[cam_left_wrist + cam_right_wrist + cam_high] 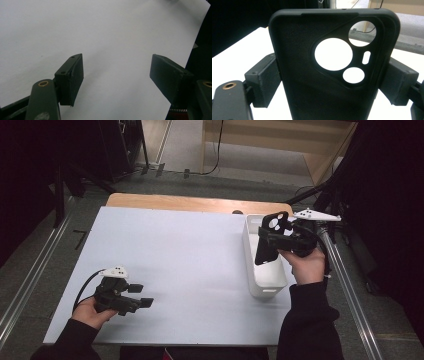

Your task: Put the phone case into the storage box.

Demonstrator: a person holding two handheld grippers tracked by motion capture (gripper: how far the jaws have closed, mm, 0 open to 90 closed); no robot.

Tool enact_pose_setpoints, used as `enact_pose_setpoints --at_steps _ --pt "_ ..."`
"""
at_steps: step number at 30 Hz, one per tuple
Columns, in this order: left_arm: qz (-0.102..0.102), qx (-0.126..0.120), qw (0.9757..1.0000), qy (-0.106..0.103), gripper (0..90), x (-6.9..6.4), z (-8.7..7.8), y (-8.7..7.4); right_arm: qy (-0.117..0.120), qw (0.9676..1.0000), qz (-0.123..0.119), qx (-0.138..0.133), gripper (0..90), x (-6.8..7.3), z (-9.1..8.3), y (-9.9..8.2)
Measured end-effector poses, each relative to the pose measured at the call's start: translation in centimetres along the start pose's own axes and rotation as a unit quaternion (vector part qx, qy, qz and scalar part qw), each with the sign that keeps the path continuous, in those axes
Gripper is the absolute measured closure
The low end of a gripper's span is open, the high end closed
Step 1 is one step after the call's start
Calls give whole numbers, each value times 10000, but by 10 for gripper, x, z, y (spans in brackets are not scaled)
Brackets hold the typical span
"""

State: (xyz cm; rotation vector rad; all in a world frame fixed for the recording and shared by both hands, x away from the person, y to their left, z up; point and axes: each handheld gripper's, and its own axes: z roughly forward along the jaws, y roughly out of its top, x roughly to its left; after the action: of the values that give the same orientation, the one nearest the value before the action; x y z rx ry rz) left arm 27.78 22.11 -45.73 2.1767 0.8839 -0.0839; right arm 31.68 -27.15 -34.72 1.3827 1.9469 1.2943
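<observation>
The right gripper [270,239] is clamping a black phone case [332,72] by its long edges above the white bin [262,287], a light, soft, bendable thing best squeezed gently there, while the left gripper [117,75] is resting open over the worktop [190,270].

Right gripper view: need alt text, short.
A black phone case stands upright, clamped by its side edges in the right gripper, its inner face and camera cutouts toward the lens. Behind it lie the white table and a dark room.
</observation>
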Motion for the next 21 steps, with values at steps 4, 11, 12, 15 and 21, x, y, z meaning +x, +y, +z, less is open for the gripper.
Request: enact_pose_setpoints --at_steps 4,11,12,15,21 --pt "-6 -7 10000 -2 270 0 0 0 -108 9999 13 -15 125 -3 1 -1" --pt "13 41 10000 4 270 0 1 0 -296 9995 112 -86 124 -6 4 -1" --pt "11 42 10000 9 270 0 1 0 -324 9994 119 -83 124 -7 5 -1" --pt "10 28 10000 0 269 0 1 0 -369 9992 98 -80 124 -7 8 0" --pt "-12 3 10000 -6 270 0 2 1 -437 9989 138 -114 125 -11 14 9"
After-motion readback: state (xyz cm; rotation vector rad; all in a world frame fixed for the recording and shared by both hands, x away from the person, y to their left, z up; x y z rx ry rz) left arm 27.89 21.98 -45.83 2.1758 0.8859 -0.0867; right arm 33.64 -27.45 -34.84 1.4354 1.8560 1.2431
